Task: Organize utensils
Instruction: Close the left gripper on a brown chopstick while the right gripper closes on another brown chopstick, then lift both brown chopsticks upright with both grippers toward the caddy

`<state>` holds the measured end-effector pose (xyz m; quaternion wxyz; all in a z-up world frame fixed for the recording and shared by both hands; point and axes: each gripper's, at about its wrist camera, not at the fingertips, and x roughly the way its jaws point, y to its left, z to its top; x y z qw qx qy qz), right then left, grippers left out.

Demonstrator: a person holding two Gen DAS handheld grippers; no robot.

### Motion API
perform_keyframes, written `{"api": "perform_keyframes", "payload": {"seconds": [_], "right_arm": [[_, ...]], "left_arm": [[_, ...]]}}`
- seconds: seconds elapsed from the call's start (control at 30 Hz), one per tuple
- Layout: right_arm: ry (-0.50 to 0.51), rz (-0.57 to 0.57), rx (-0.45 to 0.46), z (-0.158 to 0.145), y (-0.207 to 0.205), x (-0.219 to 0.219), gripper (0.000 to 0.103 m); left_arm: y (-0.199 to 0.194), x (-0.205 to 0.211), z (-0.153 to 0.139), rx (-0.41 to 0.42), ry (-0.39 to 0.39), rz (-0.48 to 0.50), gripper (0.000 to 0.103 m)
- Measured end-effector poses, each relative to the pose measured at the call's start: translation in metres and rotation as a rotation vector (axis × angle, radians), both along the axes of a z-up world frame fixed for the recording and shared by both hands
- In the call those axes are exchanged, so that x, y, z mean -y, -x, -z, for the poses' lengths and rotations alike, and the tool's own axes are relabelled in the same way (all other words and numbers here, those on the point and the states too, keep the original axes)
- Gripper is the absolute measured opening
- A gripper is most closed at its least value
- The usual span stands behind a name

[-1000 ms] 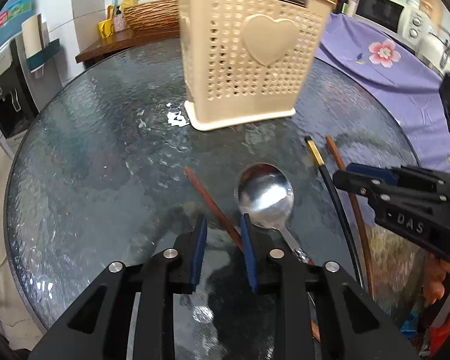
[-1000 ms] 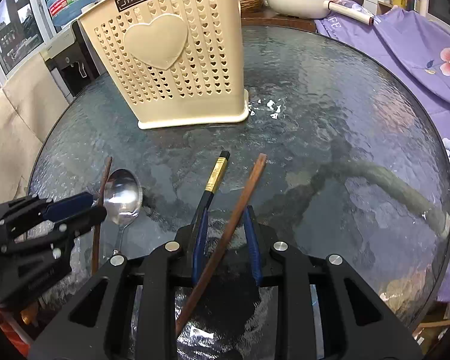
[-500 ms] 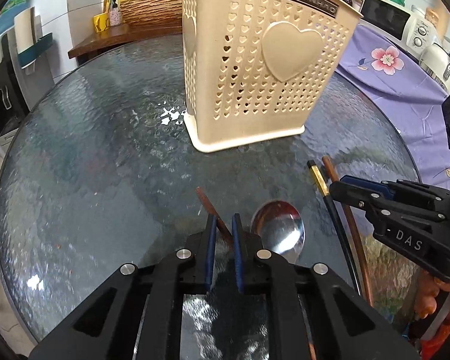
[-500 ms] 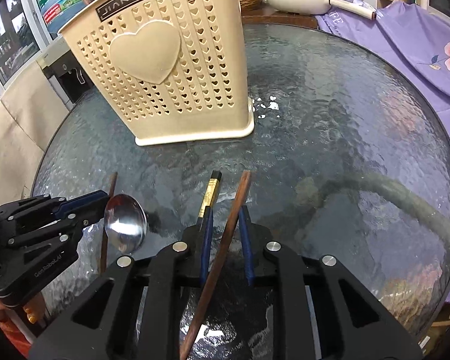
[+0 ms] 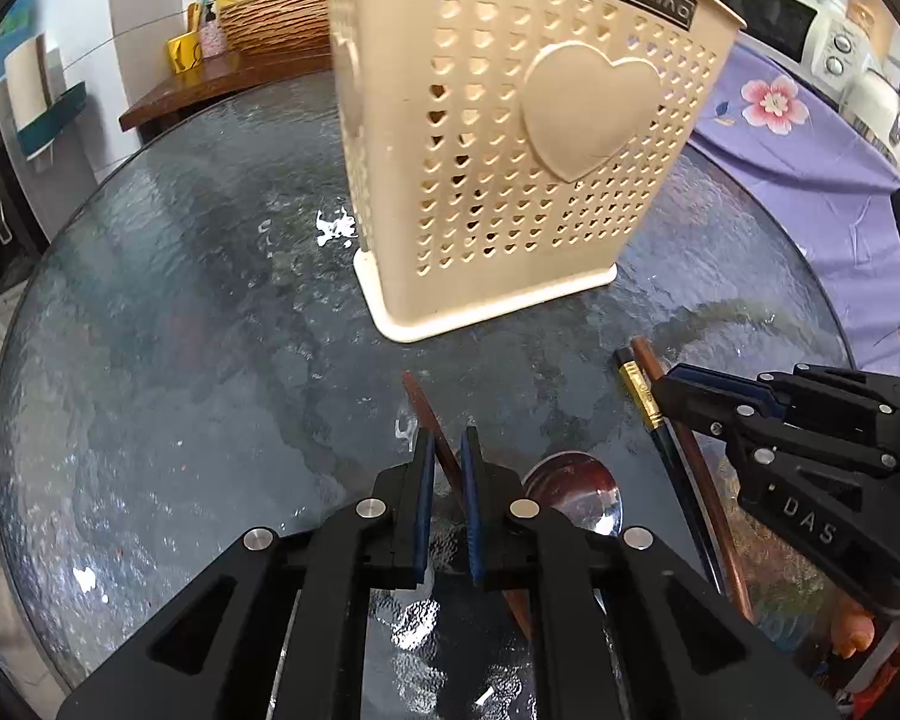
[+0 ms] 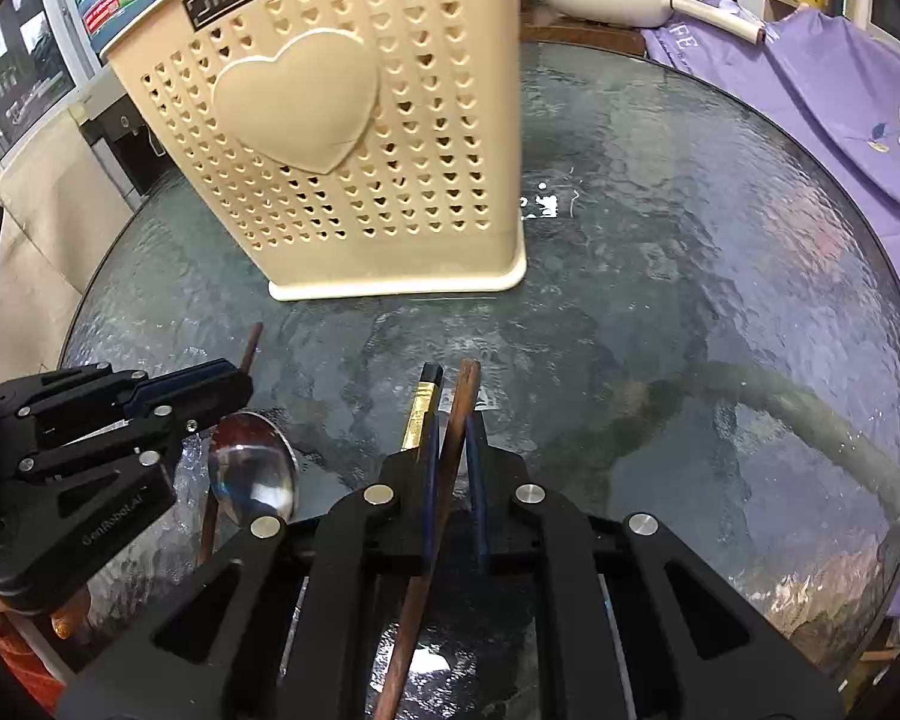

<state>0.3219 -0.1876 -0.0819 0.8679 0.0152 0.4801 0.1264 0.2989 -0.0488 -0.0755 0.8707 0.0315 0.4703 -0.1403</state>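
Gripping one brown chopstick apiece, the left gripper (image 5: 447,450) and right gripper (image 6: 455,432) have just closed their blue pads on the sticks — one (image 5: 421,402) and the other (image 6: 463,390) — above a round table (image 5: 180,312) of dark, rippled glass. Beside the right one lies a black chopstick (image 6: 421,405) with a gold band; a steel spoon (image 6: 252,474) rests between the two tools. Behind them stands the cream utensil holder (image 5: 510,138), pierced with hearts and labelled "JIANHAO". A purple flowered cloth (image 5: 810,144) drapes furniture at the table's edge, with a microwave (image 5: 768,18) beyond — and "DAS" shows on the right tool's side.
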Motion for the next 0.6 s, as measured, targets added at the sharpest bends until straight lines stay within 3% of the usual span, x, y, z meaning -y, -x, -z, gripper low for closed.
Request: {"api": "perform_keyframes", "payload": {"seconds": [0.17,0.47,0.6], "right_arm": [[0.025,-0.009,0.007,0.0,0.001,-0.006,0.01],[0.084,-0.016,0.038,-0.001,0.005,-0.016,0.01],[0.07,-0.017,0.046,-0.001,0.008,-0.015,0.009]], "left_arm": [[-0.007,0.001,0.0,-0.003,0.002,-0.005,0.009],[-0.003,0.016,0.001,0.036,-0.062,-0.015,0.009],[-0.003,0.015,0.0,0.03,-0.039,-0.033,0.007]]}}
